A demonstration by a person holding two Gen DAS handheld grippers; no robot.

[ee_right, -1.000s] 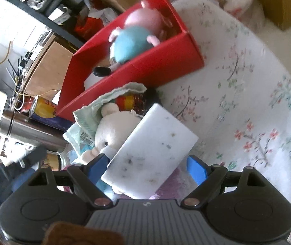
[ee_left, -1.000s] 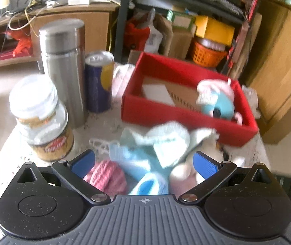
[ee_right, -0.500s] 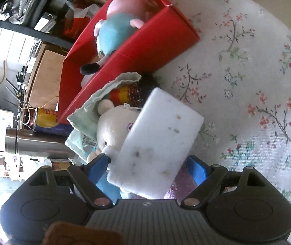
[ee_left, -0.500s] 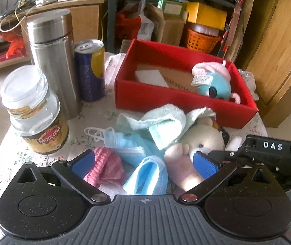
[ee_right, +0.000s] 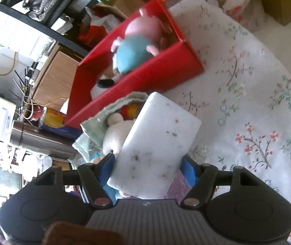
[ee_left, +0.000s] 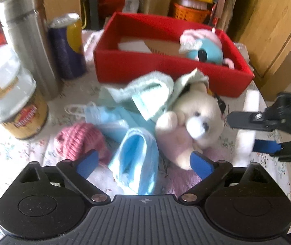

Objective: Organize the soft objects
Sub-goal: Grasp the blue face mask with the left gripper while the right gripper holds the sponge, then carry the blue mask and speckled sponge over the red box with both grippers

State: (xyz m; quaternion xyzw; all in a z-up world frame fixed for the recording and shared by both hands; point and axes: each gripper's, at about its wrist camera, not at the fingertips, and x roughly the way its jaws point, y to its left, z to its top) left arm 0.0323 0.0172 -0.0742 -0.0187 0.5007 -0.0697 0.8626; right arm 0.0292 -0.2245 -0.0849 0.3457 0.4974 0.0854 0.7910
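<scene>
Steel flask (ee_left: pixel 26 38), drink can (ee_left: pixel 67 45), coffee jar (ee_left: pixel 12 100) grouped together.

Jar (ee_left: pixel 10 94) blurred; towel (ee_left: pixel 153 94) hides bear's (ee_left: pixel 194 120) head.

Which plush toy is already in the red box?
The pink-and-teal plush, lying inside the red box. The white teddy lies on the tablecloth in front, partly under the green towel.

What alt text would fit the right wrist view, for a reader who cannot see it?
The right hand-held gripper is closing on a white sponge block, its blue pads at both sides. Behind it lie a white plush bear and a red box holding a blue and pink plush toy, on a floral tablecloth.
</scene>
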